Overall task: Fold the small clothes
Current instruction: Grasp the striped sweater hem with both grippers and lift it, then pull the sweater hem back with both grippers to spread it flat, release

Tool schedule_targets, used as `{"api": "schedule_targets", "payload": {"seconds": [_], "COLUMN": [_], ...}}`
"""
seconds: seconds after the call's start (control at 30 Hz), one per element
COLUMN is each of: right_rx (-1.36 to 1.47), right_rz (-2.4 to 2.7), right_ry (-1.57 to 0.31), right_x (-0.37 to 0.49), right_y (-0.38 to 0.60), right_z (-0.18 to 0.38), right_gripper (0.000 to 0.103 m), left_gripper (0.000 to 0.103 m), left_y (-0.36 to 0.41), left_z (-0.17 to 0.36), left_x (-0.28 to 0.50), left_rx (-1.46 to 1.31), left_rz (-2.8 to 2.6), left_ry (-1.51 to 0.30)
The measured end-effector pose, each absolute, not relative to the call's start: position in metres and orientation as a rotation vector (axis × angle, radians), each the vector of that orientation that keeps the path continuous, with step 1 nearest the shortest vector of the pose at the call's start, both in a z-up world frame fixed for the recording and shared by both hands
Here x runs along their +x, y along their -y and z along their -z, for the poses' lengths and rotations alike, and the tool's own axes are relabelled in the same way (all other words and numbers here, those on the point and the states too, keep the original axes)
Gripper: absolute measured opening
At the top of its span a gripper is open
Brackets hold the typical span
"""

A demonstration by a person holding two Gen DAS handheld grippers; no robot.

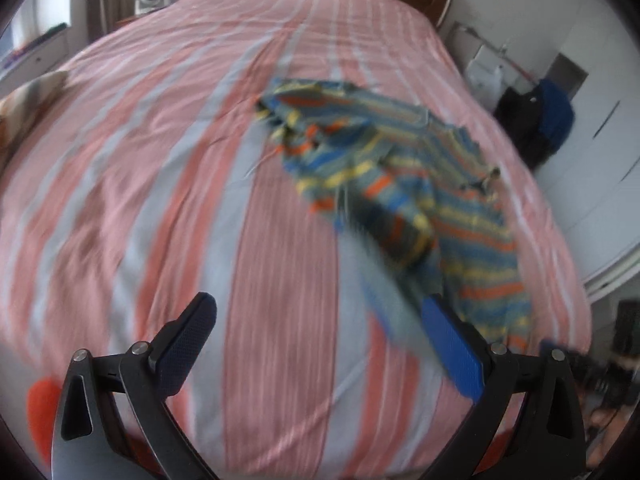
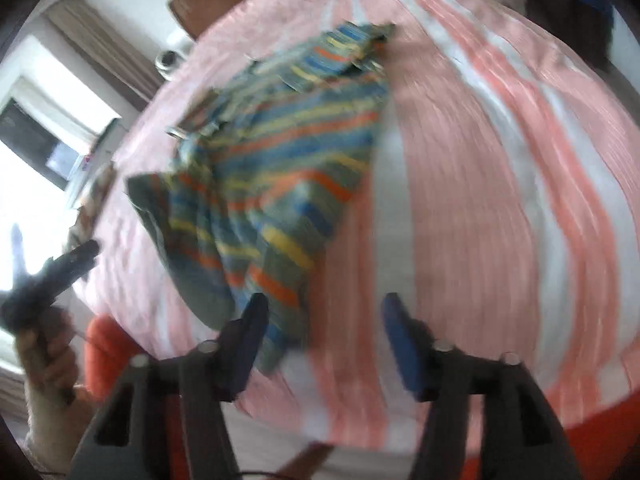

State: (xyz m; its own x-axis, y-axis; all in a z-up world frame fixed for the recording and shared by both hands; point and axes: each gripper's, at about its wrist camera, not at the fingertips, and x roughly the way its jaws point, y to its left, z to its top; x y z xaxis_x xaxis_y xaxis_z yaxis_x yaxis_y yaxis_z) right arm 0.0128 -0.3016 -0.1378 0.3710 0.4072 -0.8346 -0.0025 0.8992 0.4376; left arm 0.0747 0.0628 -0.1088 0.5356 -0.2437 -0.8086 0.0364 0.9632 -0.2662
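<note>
Blue textured pads of the left gripper [image 1: 324, 340] stand wide, empty; right gripper [image 2: 322, 322] gapes too. Crumpled striped knit garment [image 1: 404, 184] lies right of centre on the pink-striped bed [image 1: 140, 160].

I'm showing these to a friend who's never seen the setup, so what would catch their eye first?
First, the crumpled multicoloured striped garment, lying unfolded on the pink-and-white striped bedspread that fills both views. Next, the open black right tool with blue pads just short of the garment's near edge, nothing between its fingers. The left tool is open too, the garment lying beyond its right finger.
</note>
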Motion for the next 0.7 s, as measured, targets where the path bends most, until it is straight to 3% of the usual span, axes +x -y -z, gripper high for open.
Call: {"api": "schedule_targets", "payload": {"seconds": [0.17, 0.2, 0.23, 0.27, 0.3, 0.53, 0.7], "right_rx": [0.463, 0.444, 0.421, 0.43, 0.449, 0.364, 0.316], "right_rz": [-0.404, -0.414, -0.406, -0.406, -0.406, -0.435, -0.379], "right_ry": [-1.288, -1.289, -1.266, -1.255, -1.244, -1.229, -1.319], "right_x": [0.012, 0.009, 0.007, 0.007, 0.006, -0.022, -0.026], "right_y": [0.278, 0.274, 0.275, 0.279, 0.284, 0.317, 0.325], "right_z": [0.18, 0.183, 0.182, 0.177, 0.172, 0.11, 0.14], "right_gripper": [0.067, 0.06, 0.049, 0.014, 0.008, 0.008, 0.008], "left_gripper": [0.099, 0.075, 0.017, 0.005, 0.001, 0.001, 0.001], "left_y": [-0.054, -0.045, -0.037, -0.031, -0.03, -0.096, -0.11], "left_z": [0.136, 0.14, 0.143, 0.147, 0.148, 0.111, 0.146], "left_x": [0.129, 0.133, 0.133, 0.133, 0.129, 0.022, -0.015], "left_rx": [-0.365, -0.354, -0.334, -0.324, -0.341, -0.423, -0.399], "left_rz": [0.299, 0.32, 0.336, 0.354, 0.359, 0.258, 0.159], "left_ry": [-1.057, -1.062, -1.08, -1.113, -1.131, -1.072, -1.16]}}
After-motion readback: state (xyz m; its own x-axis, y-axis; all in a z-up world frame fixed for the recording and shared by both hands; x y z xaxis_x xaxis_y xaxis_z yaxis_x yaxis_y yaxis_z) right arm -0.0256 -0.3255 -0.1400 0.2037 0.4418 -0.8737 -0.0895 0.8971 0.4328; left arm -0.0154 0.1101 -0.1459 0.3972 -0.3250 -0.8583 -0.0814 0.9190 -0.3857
